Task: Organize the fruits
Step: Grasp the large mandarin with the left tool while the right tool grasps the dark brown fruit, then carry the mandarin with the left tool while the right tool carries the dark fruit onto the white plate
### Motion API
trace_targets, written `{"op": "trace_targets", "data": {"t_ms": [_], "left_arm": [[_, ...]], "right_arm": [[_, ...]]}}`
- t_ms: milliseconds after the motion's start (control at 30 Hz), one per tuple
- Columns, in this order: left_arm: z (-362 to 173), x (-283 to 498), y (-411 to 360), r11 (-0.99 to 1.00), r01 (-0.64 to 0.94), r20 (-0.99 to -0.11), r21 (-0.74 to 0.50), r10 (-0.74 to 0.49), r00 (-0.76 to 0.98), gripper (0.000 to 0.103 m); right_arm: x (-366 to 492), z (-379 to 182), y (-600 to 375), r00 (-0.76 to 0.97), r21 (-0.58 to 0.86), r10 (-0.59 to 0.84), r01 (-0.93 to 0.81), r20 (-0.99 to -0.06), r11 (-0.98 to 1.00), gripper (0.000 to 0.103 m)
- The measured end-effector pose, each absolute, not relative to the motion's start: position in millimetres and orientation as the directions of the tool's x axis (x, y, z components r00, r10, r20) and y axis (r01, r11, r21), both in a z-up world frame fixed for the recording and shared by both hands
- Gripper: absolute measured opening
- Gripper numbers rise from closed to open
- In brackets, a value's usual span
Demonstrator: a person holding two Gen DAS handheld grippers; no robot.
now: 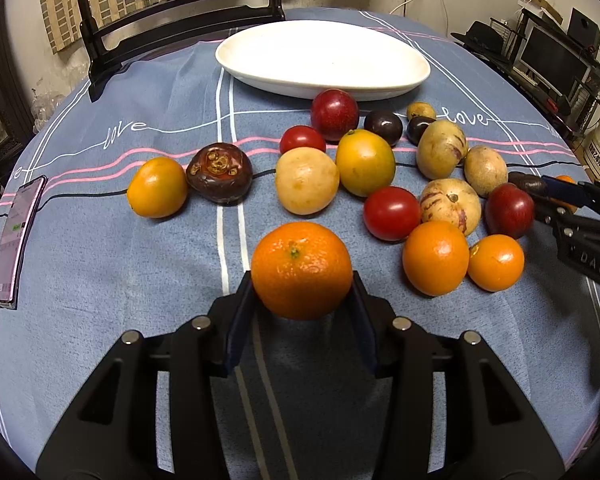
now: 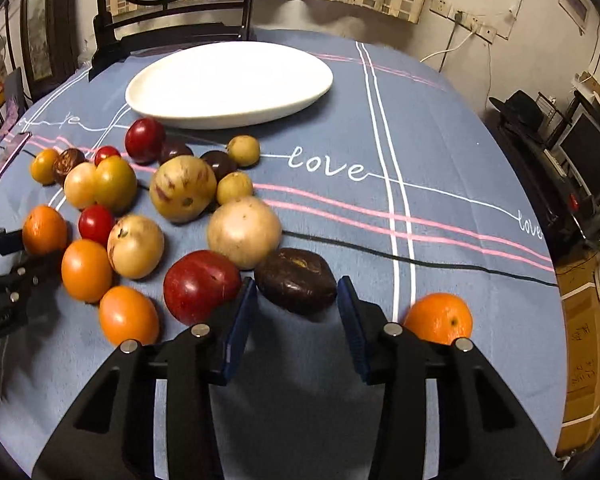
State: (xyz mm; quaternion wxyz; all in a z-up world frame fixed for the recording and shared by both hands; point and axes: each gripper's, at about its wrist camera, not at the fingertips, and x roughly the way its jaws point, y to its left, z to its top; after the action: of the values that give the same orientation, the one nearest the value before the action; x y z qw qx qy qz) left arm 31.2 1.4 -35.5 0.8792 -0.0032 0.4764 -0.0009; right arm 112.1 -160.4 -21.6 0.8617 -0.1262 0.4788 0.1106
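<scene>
My left gripper [image 1: 302, 280] is shut on an orange mandarin [image 1: 301, 270], held just above the blue tablecloth. It also shows at the left in the right wrist view [image 2: 44, 230]. My right gripper [image 2: 296, 300] is open, its fingers standing either side of a dark brown wrinkled fruit [image 2: 296, 280] that lies on the cloth, with a red plum [image 2: 200, 292] touching the left finger. An empty white oval plate [image 1: 320, 58] stands at the far side of the table, also in the right wrist view [image 2: 228, 84]. Several fruits lie between the plate and the grippers.
Red tomatoes [image 1: 392, 212], yellow fruits [image 1: 364, 162], striped melon pears [image 1: 450, 204] and more mandarins [image 1: 436, 258] crowd the middle. One mandarin [image 2: 438, 318] lies by my right finger. A phone [image 1: 16, 236] lies at the left edge. A black chair [image 1: 172, 20] stands behind the plate.
</scene>
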Motion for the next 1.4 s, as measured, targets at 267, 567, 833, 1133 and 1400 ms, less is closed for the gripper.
{"op": "trace_targets", "data": {"t_ms": [267,567,833,1133,1400], "left_arm": [[-35.7,31.3,2.0,1.000,-0.001,-0.837,-0.005,-0.003,0.547,0.047],[-35.6,31.3,2.5,1.000,0.003,-0.830,-0.008,-0.009,0.557,0.045],[-23.4,25.1,9.6,0.999,-0.012,-0.811,-0.053,-0.036,0.583,0.044],[19.8,54.4,6.1,1.000,0.004,-0.796,-0.017,-0.016,0.605,0.044],[14.3,156.2,20.7,0.997,-0.062,-0.810,-0.049,-0.003,0.586,0.044]], "right_arm": [[111.0,-24.8,-173.3,0.472,-0.010,0.157,-0.332,-0.868,0.943,0.047],[117.3,-27.5,-179.5,0.456,0.041,0.212,-0.356,-0.864,0.934,0.045],[104.5,-1.5,-188.5,0.498,0.094,0.244,-0.307,-0.832,0.947,0.045],[129.7,45.5,-134.1,0.567,0.097,0.332,-0.404,-0.754,0.910,0.045],[190.7,26.5,-89.9,0.623,0.054,0.292,-0.372,-0.725,0.927,0.045]]}}
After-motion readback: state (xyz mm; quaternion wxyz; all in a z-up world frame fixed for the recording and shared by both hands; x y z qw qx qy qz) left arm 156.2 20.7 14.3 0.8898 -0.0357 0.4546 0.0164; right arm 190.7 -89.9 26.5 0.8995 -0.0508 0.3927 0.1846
